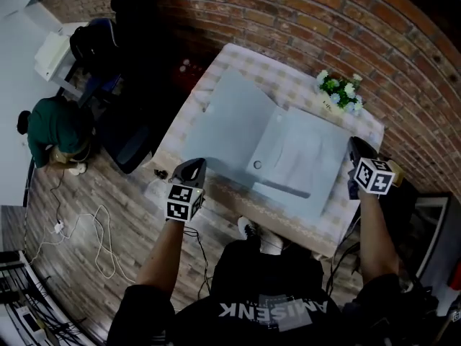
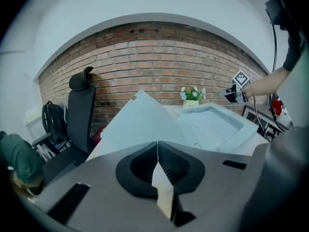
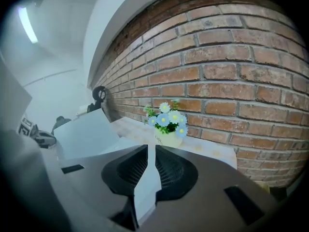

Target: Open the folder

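The pale blue folder lies open on the checked table, its left cover raised at a slant and its inner tray flat on the right. My left gripper hovers over the table's near left edge, just short of the folder, with its jaws shut and nothing between them. My right gripper hangs at the table's right edge beside the folder. Its jaws stand a narrow gap apart and hold nothing. The raised cover also shows in the right gripper view.
A small pot of white and blue flowers stands at the table's far right corner, against the brick wall. A black office chair stands left of the table. A person in green crouches further left, and cables lie on the floor.
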The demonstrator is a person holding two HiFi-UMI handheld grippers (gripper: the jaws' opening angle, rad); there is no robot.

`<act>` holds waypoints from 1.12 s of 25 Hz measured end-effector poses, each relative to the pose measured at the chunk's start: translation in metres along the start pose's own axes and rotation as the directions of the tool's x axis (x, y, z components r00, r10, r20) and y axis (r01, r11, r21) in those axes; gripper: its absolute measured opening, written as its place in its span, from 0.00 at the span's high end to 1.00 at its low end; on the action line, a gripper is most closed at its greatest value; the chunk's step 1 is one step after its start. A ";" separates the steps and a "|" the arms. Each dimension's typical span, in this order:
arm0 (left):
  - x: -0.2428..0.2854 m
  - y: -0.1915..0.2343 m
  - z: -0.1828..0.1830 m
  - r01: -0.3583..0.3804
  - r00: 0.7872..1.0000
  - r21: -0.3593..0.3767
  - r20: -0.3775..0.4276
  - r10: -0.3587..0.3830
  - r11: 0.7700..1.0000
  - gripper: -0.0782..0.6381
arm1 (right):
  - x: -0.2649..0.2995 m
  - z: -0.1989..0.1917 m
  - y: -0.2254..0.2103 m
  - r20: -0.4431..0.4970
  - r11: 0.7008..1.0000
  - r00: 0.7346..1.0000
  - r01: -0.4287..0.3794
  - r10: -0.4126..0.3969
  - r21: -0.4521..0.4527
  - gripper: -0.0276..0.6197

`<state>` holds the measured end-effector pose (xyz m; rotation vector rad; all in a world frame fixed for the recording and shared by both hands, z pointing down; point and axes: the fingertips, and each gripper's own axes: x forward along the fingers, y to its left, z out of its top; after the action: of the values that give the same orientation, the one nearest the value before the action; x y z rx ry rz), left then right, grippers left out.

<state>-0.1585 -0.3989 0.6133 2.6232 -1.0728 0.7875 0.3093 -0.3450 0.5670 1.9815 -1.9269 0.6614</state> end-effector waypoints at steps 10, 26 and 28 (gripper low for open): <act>-0.025 -0.080 0.090 0.075 0.981 -0.090 0.183 -0.057 0.993 0.87 | -0.071 0.031 0.033 0.089 0.990 0.986 -0.142 0.140 0.020 0.84; -0.049 -0.167 0.185 0.075 0.941 -0.031 0.333 -0.061 0.997 0.87 | -0.171 0.073 0.027 0.219 0.982 0.958 -0.190 0.183 0.012 0.84; -0.045 -0.175 0.189 0.070 0.943 -0.004 0.325 -0.065 0.998 0.87 | -0.176 0.075 0.024 0.230 0.982 0.956 -0.188 0.180 0.015 0.84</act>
<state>0.0121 -0.3168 0.4330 2.8244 -1.0503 0.3343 0.2956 -0.2346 0.4098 1.9908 -2.2717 0.5365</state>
